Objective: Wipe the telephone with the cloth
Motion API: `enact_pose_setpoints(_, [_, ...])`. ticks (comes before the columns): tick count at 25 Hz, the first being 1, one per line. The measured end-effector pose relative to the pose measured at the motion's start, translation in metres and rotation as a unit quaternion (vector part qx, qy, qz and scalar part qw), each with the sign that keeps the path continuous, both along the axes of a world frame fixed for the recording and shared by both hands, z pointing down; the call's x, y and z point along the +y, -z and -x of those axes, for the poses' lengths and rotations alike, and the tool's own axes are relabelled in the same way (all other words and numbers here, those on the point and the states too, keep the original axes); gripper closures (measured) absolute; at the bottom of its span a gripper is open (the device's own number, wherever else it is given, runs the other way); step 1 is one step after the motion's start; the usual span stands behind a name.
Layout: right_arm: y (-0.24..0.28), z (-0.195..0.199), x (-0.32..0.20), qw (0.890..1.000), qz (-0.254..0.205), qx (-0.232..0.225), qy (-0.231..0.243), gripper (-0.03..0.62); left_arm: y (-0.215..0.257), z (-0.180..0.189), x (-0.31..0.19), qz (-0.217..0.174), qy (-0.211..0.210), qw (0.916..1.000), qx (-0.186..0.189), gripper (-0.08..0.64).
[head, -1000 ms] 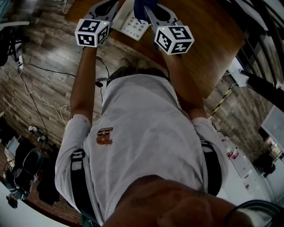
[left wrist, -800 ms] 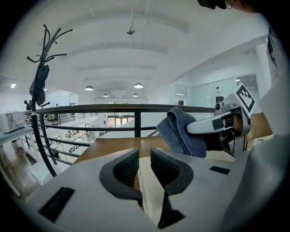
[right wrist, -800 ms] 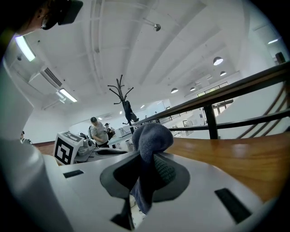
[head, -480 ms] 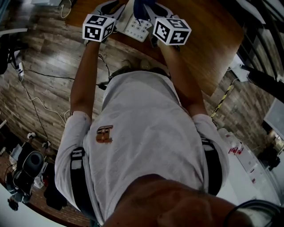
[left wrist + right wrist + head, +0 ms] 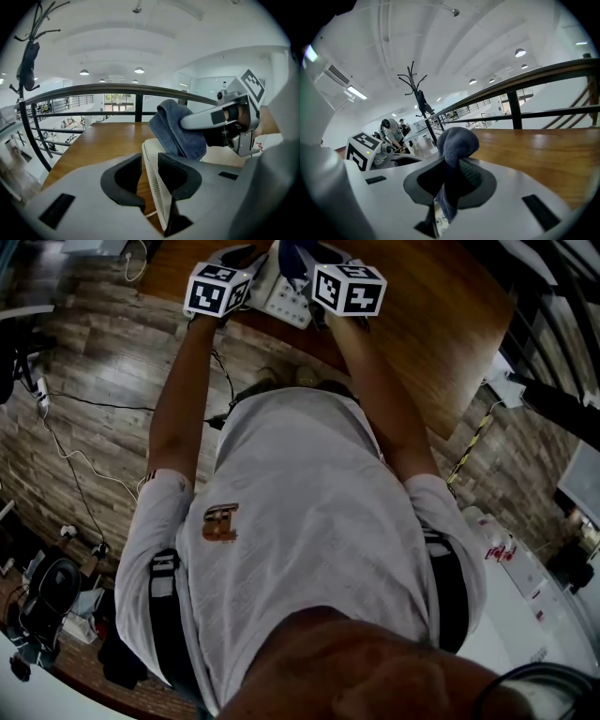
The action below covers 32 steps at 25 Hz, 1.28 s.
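The white telephone (image 5: 284, 298) lies near the front edge of the wooden table (image 5: 422, 324). My left gripper (image 5: 242, 261) is at the telephone's left side. In the left gripper view the telephone's vented edge (image 5: 153, 187) stands between the jaws of the left gripper (image 5: 150, 174), which are shut on it. My right gripper (image 5: 302, 259) is shut on a bunched blue cloth (image 5: 457, 143). The cloth (image 5: 178, 129) rests on the telephone's top. A bit of the keypad (image 5: 438, 221) shows under the right jaws.
A black metal railing (image 5: 117, 91) runs along the table's far side. Cables (image 5: 75, 442) trail over the wood floor at the left. A coat stand (image 5: 417, 93) and people at desks (image 5: 393, 131) are far off beyond the railing.
Both grippers have moved farther over the table and closer together, so their marker cubes now flank the telephone. The cloth stays in the right gripper.
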State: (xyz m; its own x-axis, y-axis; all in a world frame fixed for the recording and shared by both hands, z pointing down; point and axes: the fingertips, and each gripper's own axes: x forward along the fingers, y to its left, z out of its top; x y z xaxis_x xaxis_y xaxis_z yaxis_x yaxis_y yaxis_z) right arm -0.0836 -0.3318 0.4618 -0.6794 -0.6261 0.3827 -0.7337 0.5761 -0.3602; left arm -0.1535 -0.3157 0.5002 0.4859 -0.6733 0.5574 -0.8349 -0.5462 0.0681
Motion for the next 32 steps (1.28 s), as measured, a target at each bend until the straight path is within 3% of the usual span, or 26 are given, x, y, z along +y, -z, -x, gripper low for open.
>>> enact_pose_setpoints(8, [-0.025,0.003,-0.008,0.998,0.022,0.05,-0.015,0.52,-0.013,0.005,0.003,0.024,-0.01,0.9996,-0.008,0.457])
enact_pose_setpoints(17, [-0.039,-0.026,-0.008,0.994,0.03,0.097,-0.044,0.52,-0.017,0.006,0.006,0.027,-0.013,0.9995,-0.005,0.457])
enact_pose_setpoints(27, [-0.054,-0.089,0.011,0.987,0.039,0.118,-0.097,0.52,-0.019,0.005,0.01,0.026,-0.015,0.9995,-0.007,0.457])
enact_pose_setpoints(32, [-0.047,-0.106,0.024,0.988,0.035,0.103,-0.107,0.52,-0.018,0.002,0.01,0.026,-0.015,0.9995,-0.006,0.457])
